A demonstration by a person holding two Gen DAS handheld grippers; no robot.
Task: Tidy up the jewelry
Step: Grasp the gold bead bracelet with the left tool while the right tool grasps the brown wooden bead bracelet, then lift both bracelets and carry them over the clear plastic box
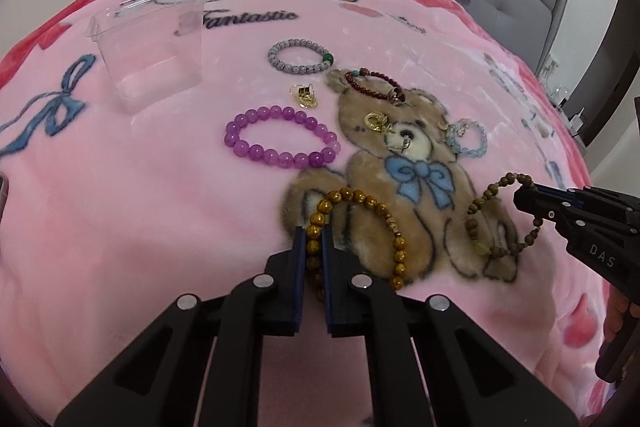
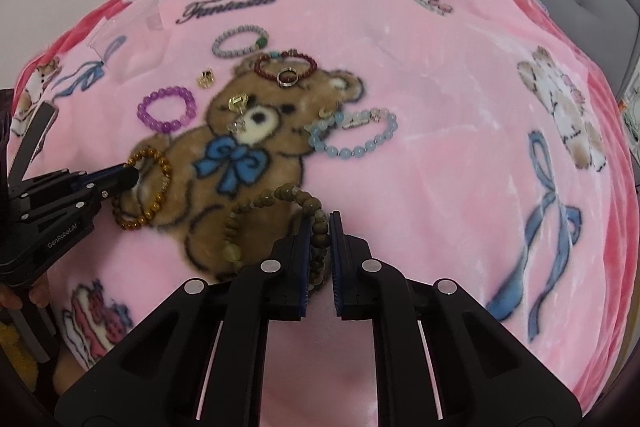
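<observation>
Both grippers are closed on bracelets at the near edge of the pink teddy-bear blanket [image 1: 120, 211]. The left gripper [image 1: 314, 233] pinches the amber bead bracelet [image 1: 360, 203], whose loop trails over the printed bear's leg; the right gripper [image 2: 320, 223] pinches the olive wooden bead bracelet [image 2: 264, 205], its strand draped partly on the fleece. Whether either bracelet is fully clear of the blanket cannot be told. The clear plastic container [image 1: 152, 43] stands at the far left, upright and apparently empty, well apart from both grippers. Nothing looks sorted yet. Still lying loose: the purple bead bracelet [image 1: 280, 137] in the middle, the grey bead bracelet [image 1: 300, 55] beyond it, the dark red bead bracelet [image 1: 374, 83] with a ring [image 2: 287, 77] resting at its edge, the pale blue bead bracelet [image 2: 352, 133] to the right, and several small gold pieces, one [image 1: 305, 95] between the grey and purple bracelets, another [image 1: 375, 121] on the bear's face. Judged from this layout, the task is at its start: two pieces in hand, the container unfilled, and at least four bracelets plus the small items left to gather.
</observation>
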